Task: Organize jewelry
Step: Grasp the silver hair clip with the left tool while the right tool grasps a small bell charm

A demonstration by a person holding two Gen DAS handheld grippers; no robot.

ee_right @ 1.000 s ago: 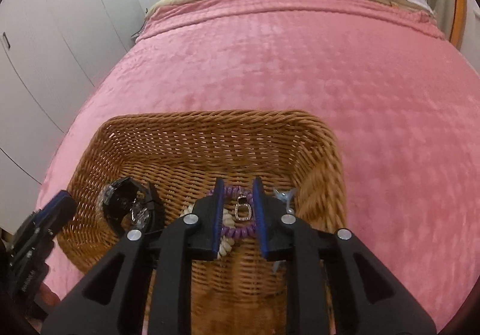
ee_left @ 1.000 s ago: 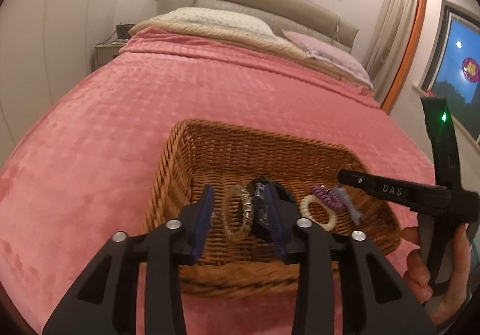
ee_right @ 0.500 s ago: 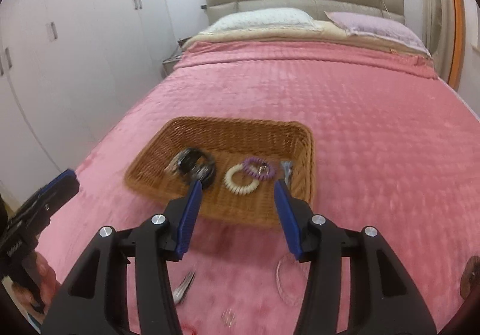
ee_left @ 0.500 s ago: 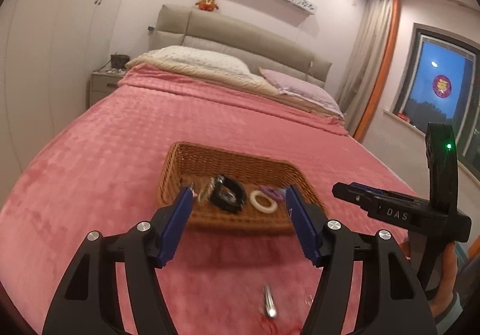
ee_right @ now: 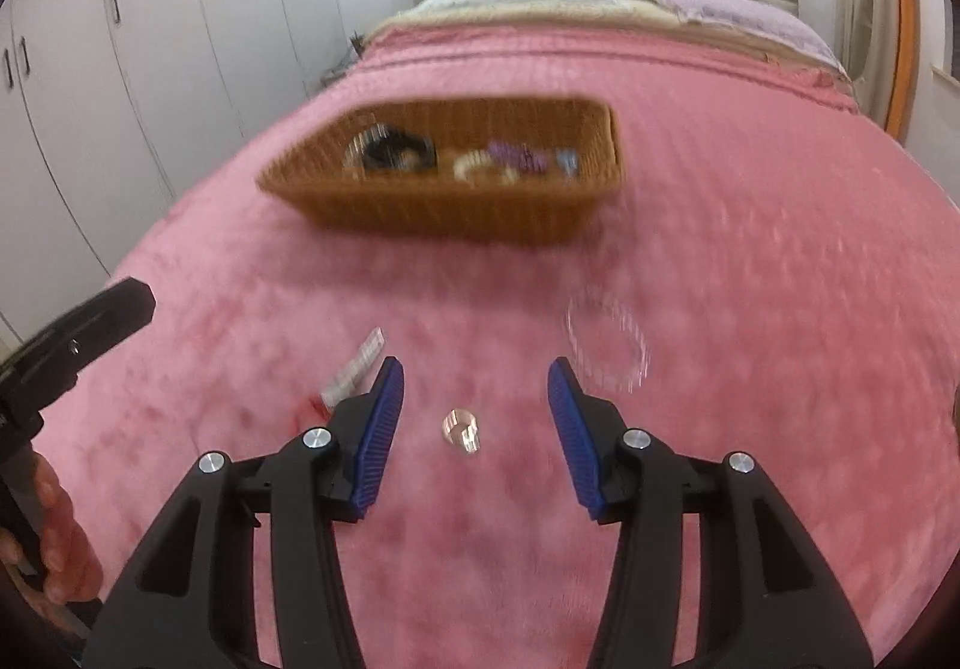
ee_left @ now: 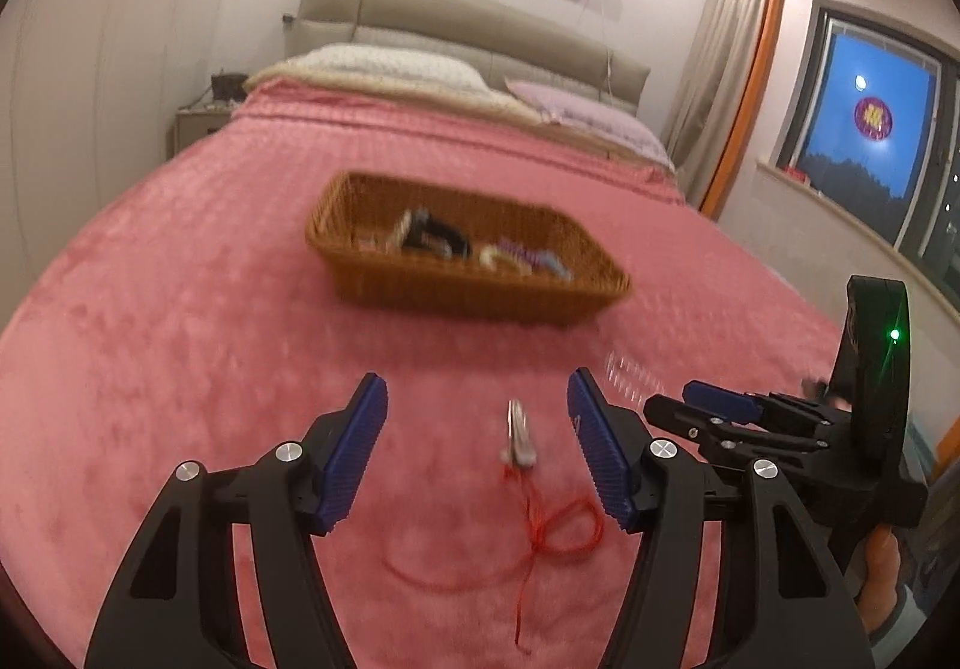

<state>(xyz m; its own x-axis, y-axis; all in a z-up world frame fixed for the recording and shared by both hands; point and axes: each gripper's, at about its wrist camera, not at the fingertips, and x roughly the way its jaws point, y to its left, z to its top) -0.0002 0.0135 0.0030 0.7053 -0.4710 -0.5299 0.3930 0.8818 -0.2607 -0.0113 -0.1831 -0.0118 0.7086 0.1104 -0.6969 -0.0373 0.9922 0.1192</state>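
Observation:
A wicker basket (ee_left: 384,282) (ee_right: 456,216) stands on the pink bedspread and holds a black watch, a white bracelet, a purple hair tie and other pieces. My left gripper (ee_left: 477,444) is open and empty above a silver pendant (ee_left: 517,435) on a red cord (ee_left: 552,531). My right gripper (ee_right: 474,426) is open and empty over a small gold ring (ee_right: 461,430). A clear bead bracelet (ee_right: 606,345) lies just right of it on the bedspread. The silver pendant also shows in the right wrist view (ee_right: 359,363).
The pink bedspread (ee_left: 180,309) stretches to pillows (ee_left: 396,63) and a grey headboard at the back. White wardrobes (ee_right: 150,39) stand at the left. A window (ee_left: 870,129) and curtain are at the right. The right gripper's body (ee_left: 780,429) shows beside my left one.
Both grippers opened, let go of jewelry in the basket and pulled back toward the near bed edge. They now hover over loose pieces on the bedspread.

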